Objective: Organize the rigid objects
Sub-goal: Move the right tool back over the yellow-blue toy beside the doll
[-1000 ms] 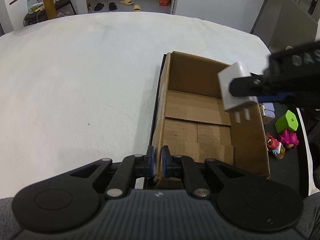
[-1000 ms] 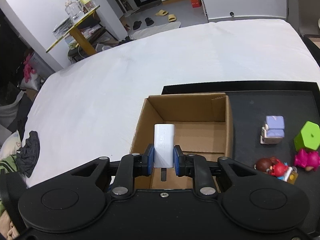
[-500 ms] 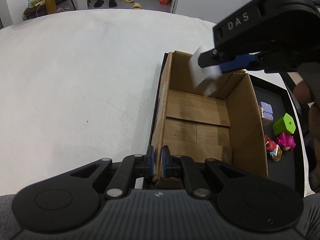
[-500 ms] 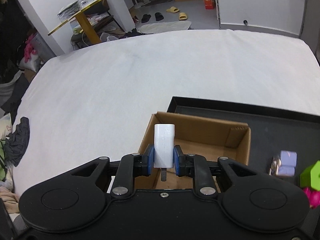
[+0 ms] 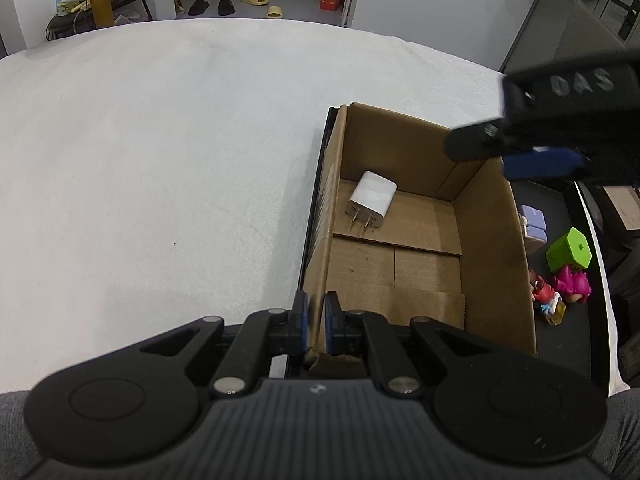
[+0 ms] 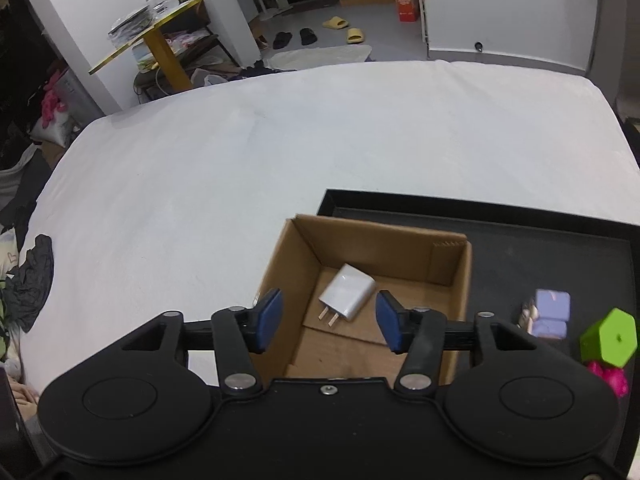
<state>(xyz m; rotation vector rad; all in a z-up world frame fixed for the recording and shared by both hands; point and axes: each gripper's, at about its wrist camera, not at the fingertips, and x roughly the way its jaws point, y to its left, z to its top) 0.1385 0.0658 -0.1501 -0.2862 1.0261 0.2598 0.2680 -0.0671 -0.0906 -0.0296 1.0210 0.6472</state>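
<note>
A white plug charger (image 5: 371, 199) lies on the floor of the open cardboard box (image 5: 496, 248), near its far left corner; it also shows in the right wrist view (image 6: 346, 292). My left gripper (image 5: 314, 326) is shut on the box's near left wall. My right gripper (image 6: 328, 322) is open and empty above the box (image 6: 448, 268); it shows in the left wrist view (image 5: 520, 148) over the box's far right corner.
The box stands on a black tray (image 6: 520, 236) on a white table. Right of the box lie a lilac block (image 6: 552, 314), a green hexagonal block (image 6: 609, 336), a pink toy (image 5: 572, 284) and a small red figure (image 5: 545, 294).
My right gripper opened and let go of the white charger, which dropped onto the box floor. The left gripper kept its hold on the box wall.
</note>
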